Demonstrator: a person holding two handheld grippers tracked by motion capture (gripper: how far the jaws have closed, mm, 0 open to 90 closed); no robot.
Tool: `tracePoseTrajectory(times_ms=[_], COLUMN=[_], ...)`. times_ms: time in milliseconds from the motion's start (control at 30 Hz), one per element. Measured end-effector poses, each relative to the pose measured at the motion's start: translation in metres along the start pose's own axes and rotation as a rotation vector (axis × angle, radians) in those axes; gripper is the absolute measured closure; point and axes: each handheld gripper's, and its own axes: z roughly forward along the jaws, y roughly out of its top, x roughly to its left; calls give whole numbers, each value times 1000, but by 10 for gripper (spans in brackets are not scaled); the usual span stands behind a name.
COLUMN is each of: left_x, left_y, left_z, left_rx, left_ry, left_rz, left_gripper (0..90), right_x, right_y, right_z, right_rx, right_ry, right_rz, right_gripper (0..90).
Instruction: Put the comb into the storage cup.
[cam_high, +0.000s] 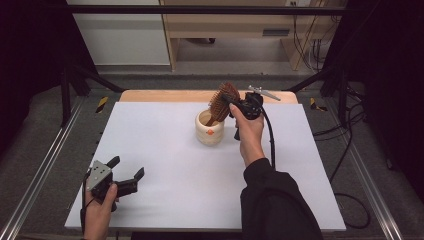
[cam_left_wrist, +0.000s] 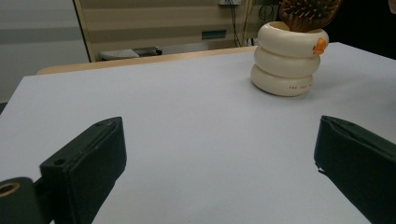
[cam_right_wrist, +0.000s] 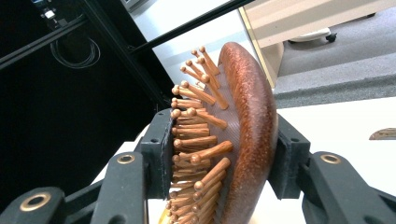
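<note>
A brown wooden hairbrush (cam_high: 221, 101) with pin bristles stands tilted over a cream ringed cup (cam_high: 209, 132) at the table's far middle, its handle end down in the cup's mouth. My right gripper (cam_high: 229, 99) is shut on the brush head, one pad against the bristles and one against the smooth back (cam_right_wrist: 250, 121). In the right gripper view, the right gripper (cam_right_wrist: 222, 154) has the head squeezed between both pads. My left gripper (cam_high: 127, 167) rests open at the near left corner, nothing between its jaws. In the left gripper view, the cup (cam_left_wrist: 286, 60) and the brush (cam_left_wrist: 308, 11) lie far ahead of the left gripper (cam_left_wrist: 219, 154).
A white board (cam_high: 160, 145) covers the table, with a wooden edge (cam_high: 165, 95) showing behind it. Metal rails (cam_high: 45, 165) run along both sides and black frame posts stand at the far corners. A cable (cam_high: 272, 140) trails from the right gripper.
</note>
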Motion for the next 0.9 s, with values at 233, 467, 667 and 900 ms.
tracePoseTrajectory(times_ms=[233,467,667,900], left_x=[0,0,0,0], left_y=[0,0,0,0], left_z=[0,0,0,0], left_rx=[0,0,2,2], left_ry=[0,-1,0,0], left_rz=[0,-1,0,0], left_gripper=[25,25,24,24], right_x=[0,0,0,0], right_y=[0,0,0,0], right_z=[0,1,1,1], right_rx=[0,1,3,3], right_ry=[2,1,0,1], right_rz=[1,2,1,6], right_gripper=[500,495,491,489])
